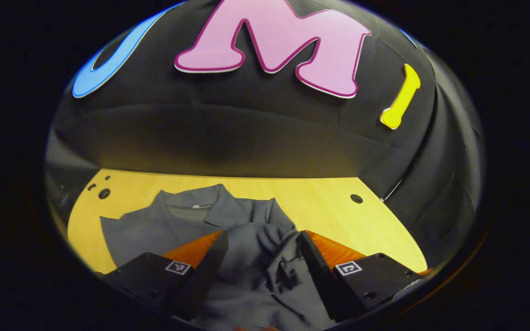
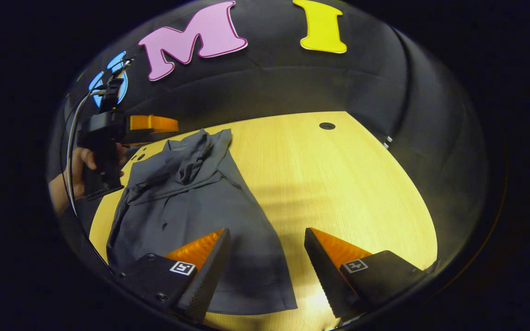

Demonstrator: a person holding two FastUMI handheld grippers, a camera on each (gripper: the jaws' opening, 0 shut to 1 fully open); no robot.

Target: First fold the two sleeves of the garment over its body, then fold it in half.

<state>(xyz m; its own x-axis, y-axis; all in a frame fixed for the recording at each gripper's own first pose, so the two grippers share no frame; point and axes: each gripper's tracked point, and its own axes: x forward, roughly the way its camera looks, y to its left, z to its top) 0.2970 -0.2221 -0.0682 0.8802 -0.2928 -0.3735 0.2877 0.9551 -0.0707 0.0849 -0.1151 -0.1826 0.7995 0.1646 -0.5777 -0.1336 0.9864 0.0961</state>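
A grey collared shirt (image 2: 191, 202) lies flat on the pale wooden table (image 2: 338, 184), with both sleeves folded over its body and bunched near the collar. In the left gripper view the shirt (image 1: 251, 257) lies just below my left gripper (image 1: 263, 239), which is open with the crumpled sleeve fabric between and under its fingers, not pinched. My right gripper (image 2: 267, 236) is open above the shirt's right edge and hem, with nothing held. In the right gripper view the left gripper (image 2: 108, 138) shows farther off, held by a hand (image 2: 78, 170) above the shirt's collar end.
The table (image 1: 329, 202) has small round holes near its far corners (image 1: 356, 198) (image 2: 326, 125). Black cloth walls close in behind and to the right. Bare wood spreads to the right of the shirt.
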